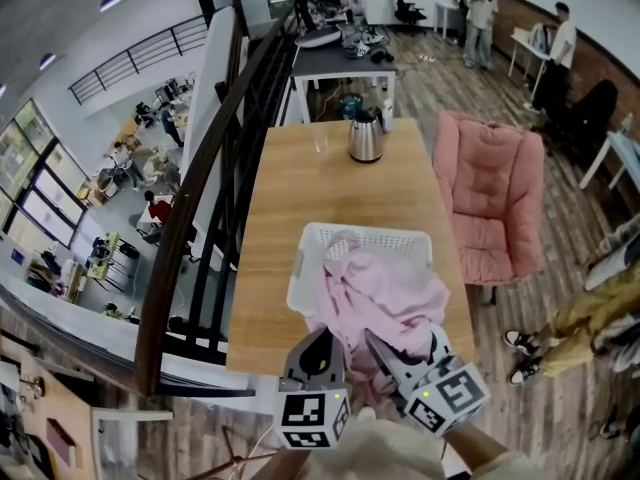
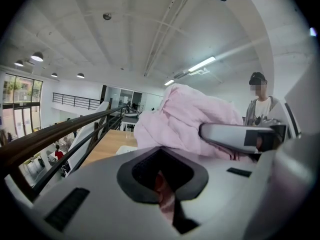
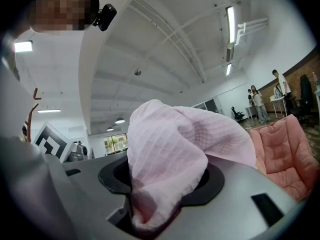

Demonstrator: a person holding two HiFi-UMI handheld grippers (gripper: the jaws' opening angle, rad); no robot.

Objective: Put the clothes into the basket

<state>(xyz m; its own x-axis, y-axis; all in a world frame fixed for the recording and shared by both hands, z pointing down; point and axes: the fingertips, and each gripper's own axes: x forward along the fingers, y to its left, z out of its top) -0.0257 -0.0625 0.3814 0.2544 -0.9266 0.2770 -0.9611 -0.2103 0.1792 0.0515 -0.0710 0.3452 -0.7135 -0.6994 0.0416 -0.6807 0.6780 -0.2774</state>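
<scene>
The pink cloth [image 1: 385, 293] is soft matt fabric with a waffle weave. The basket [image 1: 375, 236] is white plastic with lattice walls. The desk [image 1: 300, 188] is smooth light wood. The kettle [image 1: 365, 140] is shiny metal. The armchair [image 1: 490, 203] has padded pink fabric.

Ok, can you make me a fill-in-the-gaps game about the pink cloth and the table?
1. The cloth pinched in the right gripper is ____ in colour.
2. The cloth hangs over a white ____.
3. At the far end of the table stands a shiny ____.

Missing words: pink; basket; kettle.
</scene>
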